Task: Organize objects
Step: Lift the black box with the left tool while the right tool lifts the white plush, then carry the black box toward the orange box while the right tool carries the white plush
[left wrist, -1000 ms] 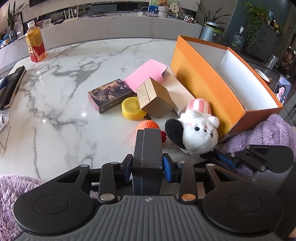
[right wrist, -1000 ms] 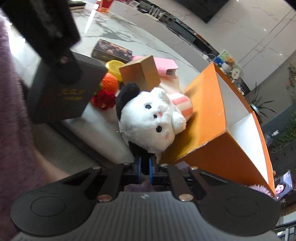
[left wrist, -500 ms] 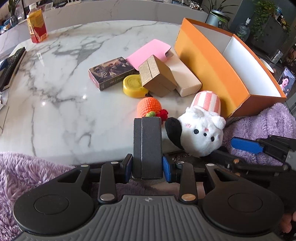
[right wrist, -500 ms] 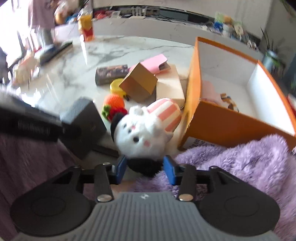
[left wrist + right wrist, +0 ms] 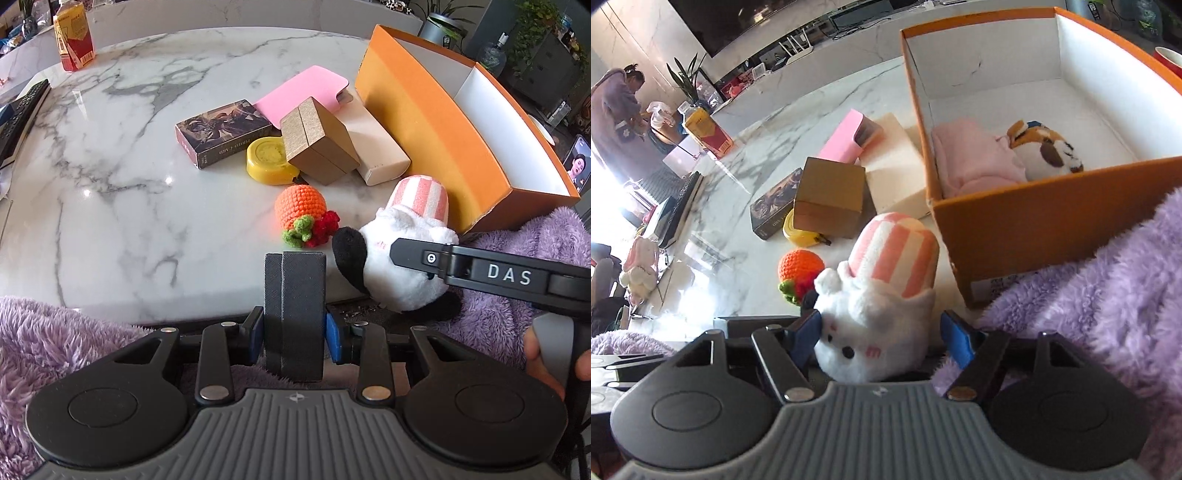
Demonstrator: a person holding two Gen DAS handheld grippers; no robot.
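Note:
A white plush toy with a black ear and a pink-striped hat lies at the table's near edge, beside the orange box. My right gripper straddles its body. The jaws are opening, and the right pad stands clear of the fur. In the left wrist view the plush toy shows under one of that gripper's fingers. My left gripper is shut on an upright black box above the table edge. Inside the orange box lie a pink cloth and a small orange-and-white plush.
Left of the orange box sit a crochet orange, yellow tape measure, brown carton, beige box, pink case and card box. A drink carton stands far left. Purple sleeves flank the grippers.
My right gripper has rolled upright and gone from shut to wide around the plush toy, which now lies by the orange box's near corner. The left gripper keeps the black box.

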